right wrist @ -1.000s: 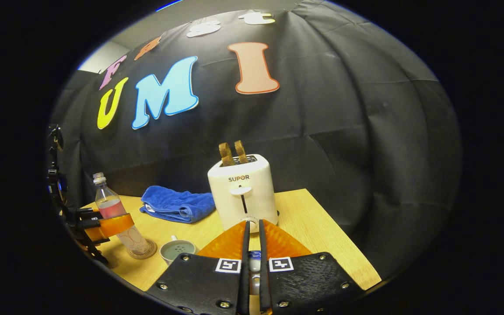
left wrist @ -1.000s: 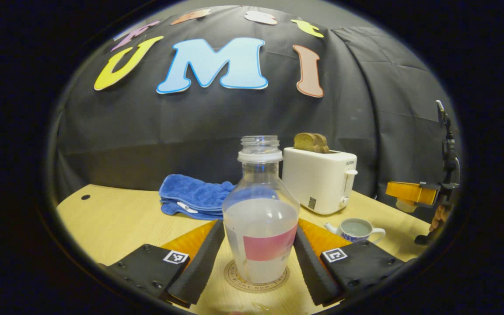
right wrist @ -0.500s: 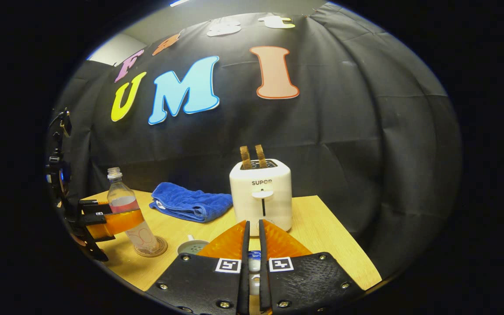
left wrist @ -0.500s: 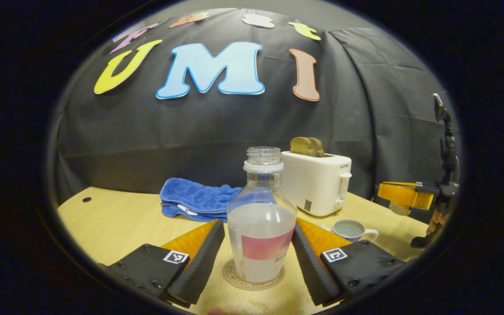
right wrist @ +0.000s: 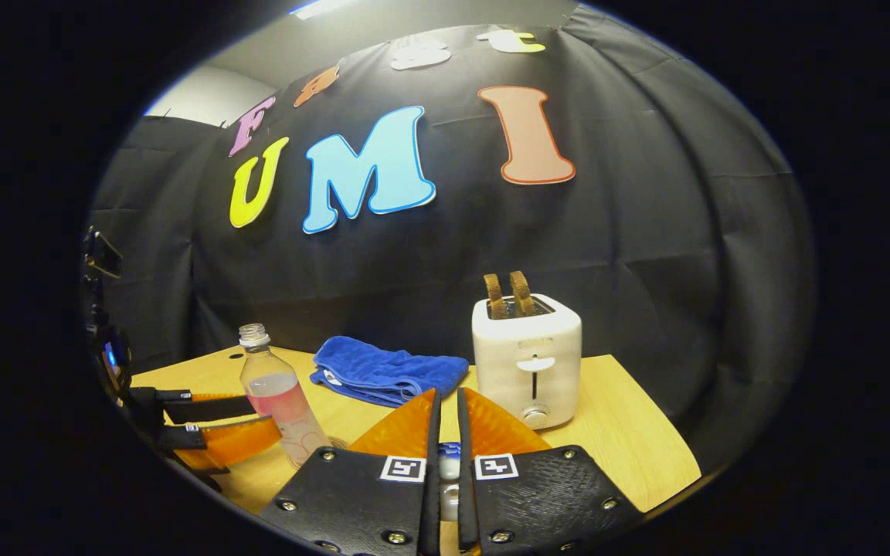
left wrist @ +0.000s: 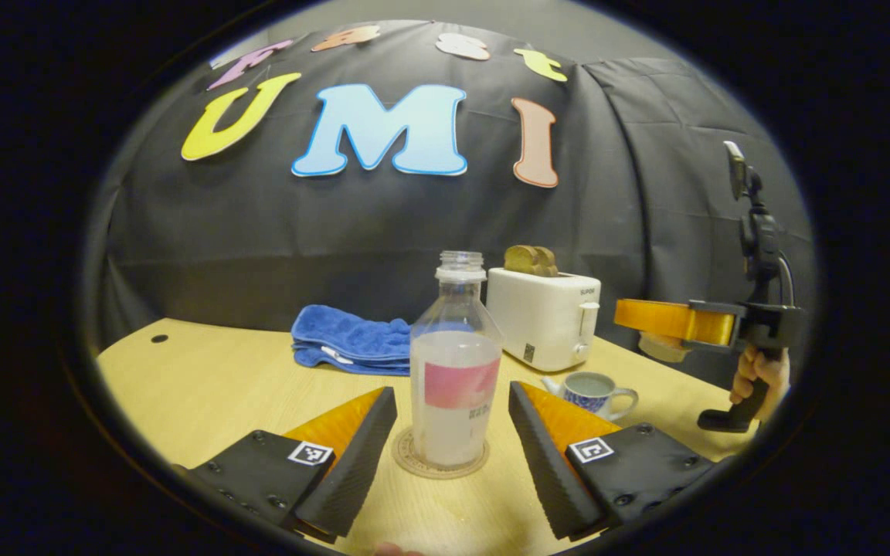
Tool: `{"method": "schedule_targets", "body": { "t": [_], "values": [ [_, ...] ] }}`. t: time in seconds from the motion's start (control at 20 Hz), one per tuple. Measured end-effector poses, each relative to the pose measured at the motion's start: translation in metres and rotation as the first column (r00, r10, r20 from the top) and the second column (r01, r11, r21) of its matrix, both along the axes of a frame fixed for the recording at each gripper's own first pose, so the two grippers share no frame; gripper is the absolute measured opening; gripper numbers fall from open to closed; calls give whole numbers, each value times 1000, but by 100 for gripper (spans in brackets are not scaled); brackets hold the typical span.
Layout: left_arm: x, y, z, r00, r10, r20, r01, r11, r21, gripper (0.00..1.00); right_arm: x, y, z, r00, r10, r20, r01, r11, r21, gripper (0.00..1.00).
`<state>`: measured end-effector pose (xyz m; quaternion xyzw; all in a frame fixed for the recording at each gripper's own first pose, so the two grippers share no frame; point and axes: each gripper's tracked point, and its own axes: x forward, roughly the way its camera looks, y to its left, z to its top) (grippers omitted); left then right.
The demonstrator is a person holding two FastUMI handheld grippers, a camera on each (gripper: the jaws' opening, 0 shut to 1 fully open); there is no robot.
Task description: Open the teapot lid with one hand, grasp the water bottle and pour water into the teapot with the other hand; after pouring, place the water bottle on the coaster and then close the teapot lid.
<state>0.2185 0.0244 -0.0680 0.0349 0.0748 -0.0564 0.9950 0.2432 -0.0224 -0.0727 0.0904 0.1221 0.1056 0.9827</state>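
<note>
1. 2 fingers of the right gripper (right wrist: 445, 432) are closed on the teapot lid (right wrist: 449, 463), held above and to the right of the teapot (left wrist: 590, 390).
2. The left gripper (left wrist: 451, 417) is spread wide, clear of the upright water bottle (left wrist: 454, 378) set on the coaster (left wrist: 439, 465), left of the teapot.

Bare table (left wrist: 205, 378) lies left of the bottle (left wrist: 454, 371); towel (left wrist: 352, 346) and toaster (left wrist: 544, 315) crowd behind.

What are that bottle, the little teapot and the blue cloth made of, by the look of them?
Bottle: clear, glossy, probably thin plastic; the water shows through it.
Teapot: white with blue pattern and a shiny glaze, likely ceramic or porcelain.
Cloth: soft, fuzzy, folded pile, seemingly terry or microfibre.
</note>
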Motion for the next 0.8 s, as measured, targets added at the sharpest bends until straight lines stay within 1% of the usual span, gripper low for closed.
{"method": "schedule_targets", "body": {
  "t": [0.2, 0.4, 0.45, 0.6, 0.8],
  "values": [
    [-28, -2, -2, 1000, 20, 5, -20, 1000, -7, 100, 12, 21, -14, 998, 41, -50, -38, 998, 50, 9],
    [-52, -14, 1, 1000, 13, 13, -12, 996, -87, 100, 19, 32, -35, 994, 62, -88, -53, 993, 102, 9],
    [-57, -14, 3, 1000, 11, 19, -9, 995, -95, 100, 21, 33, -39, 994, 60, -95, -50, 993, 108, 9],
    [-63, -18, 10, 999, 3, 50, 0, 998, -65, 100, 30, 39, -48, 993, 54, -102, -42, 993, 109, 9],
    [-69, -29, 14, 997, -31, 70, 35, 998, -48, 100, 39, 45, -60, 992, 44, -121, -31, 993, 112, 9]
  ]
}}
